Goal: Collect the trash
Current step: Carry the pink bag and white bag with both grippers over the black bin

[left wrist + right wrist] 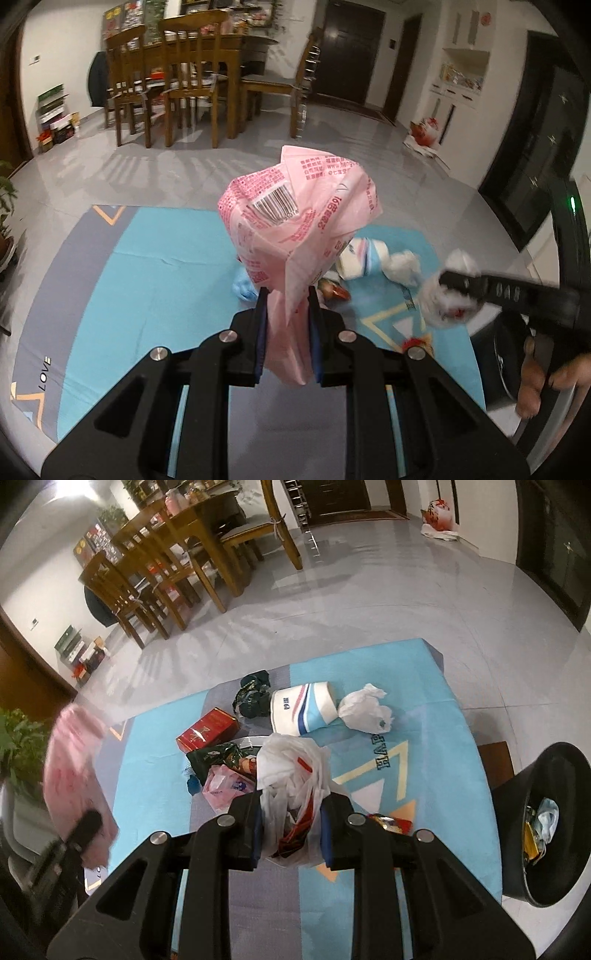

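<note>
A crumpled pink plastic wrapper (pixel 295 221) and white plastic bag (pixel 291 775) are clamped in the jaws; next, both must be dropped into the black bin (pixel 517 812) past the desk's right edge.

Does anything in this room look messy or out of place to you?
Yes. Litter is strewn over the blue mat: a red box, a crumpled tissue, a dark green wrapper and a white-and-blue paper package. None of it is in the black bin beside the mat.
</note>
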